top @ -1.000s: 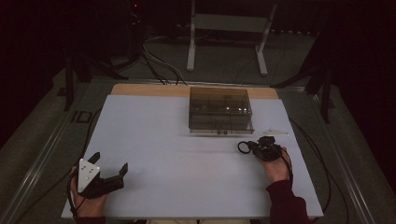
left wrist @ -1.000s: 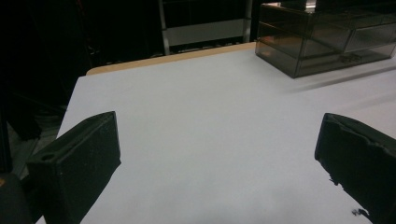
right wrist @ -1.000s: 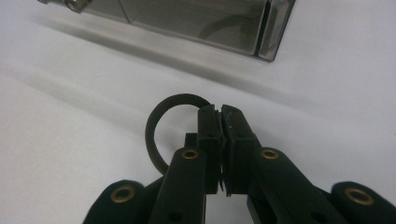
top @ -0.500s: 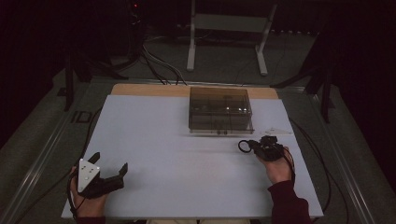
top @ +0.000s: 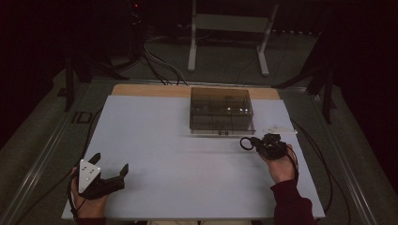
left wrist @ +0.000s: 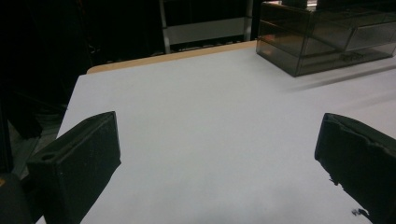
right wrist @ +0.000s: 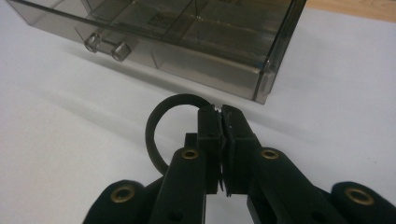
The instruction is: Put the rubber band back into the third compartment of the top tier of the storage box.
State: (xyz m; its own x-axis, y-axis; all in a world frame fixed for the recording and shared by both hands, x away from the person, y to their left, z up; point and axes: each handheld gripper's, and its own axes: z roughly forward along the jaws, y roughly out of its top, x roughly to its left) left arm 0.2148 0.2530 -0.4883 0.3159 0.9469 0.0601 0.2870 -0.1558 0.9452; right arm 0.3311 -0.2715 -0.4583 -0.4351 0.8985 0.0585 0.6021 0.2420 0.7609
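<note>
A white table top (top: 187, 159) with a bare wooden strip (top: 150, 90) along its far edge sits on a grey floor. Beyond it stands a pale metal frame (top: 228, 28), and dark cables (top: 162, 65), probably several, trail across the floor.

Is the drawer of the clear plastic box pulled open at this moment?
No: in the right gripper view the drawer front sits flush in the clear plastic box, while the right gripper pinches a black ring in front of it.
</note>
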